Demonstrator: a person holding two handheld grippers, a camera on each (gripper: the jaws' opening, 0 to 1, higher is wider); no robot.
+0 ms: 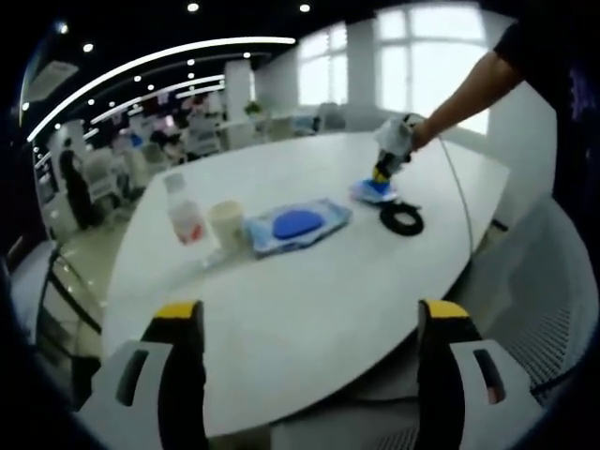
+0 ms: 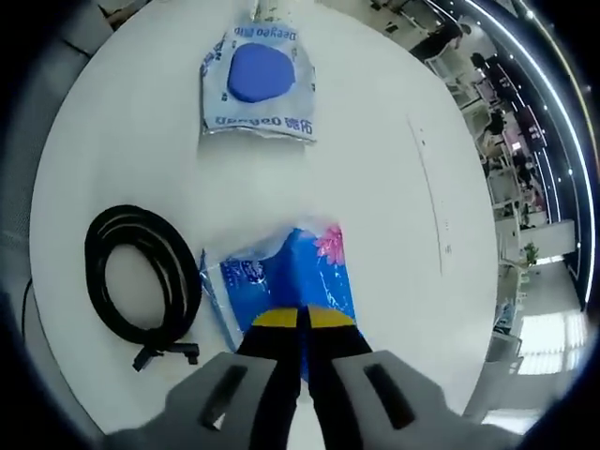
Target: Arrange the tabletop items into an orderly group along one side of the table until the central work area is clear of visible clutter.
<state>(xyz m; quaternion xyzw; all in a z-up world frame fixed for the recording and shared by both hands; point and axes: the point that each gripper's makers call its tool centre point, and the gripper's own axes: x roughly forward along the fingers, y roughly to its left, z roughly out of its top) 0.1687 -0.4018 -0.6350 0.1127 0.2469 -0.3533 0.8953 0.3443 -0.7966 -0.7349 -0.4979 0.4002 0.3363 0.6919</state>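
White, smooth table spreads below. My right gripper is clamped on the crinkly blue packet at lower centre; my left gripper hangs open, empty. Thin plastic may slip or snag the coiled black cable just beside it.

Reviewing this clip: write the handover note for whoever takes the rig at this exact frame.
Right gripper: shut on the blue tissue pack.
Left gripper: open, holding nothing, above the near table edge.
On the table: black coiled cable beside the tissue pack; wet wipes pack, paper cup and bottle mid-table.
Done: nothing grouped.
Left: gather everything along one side.
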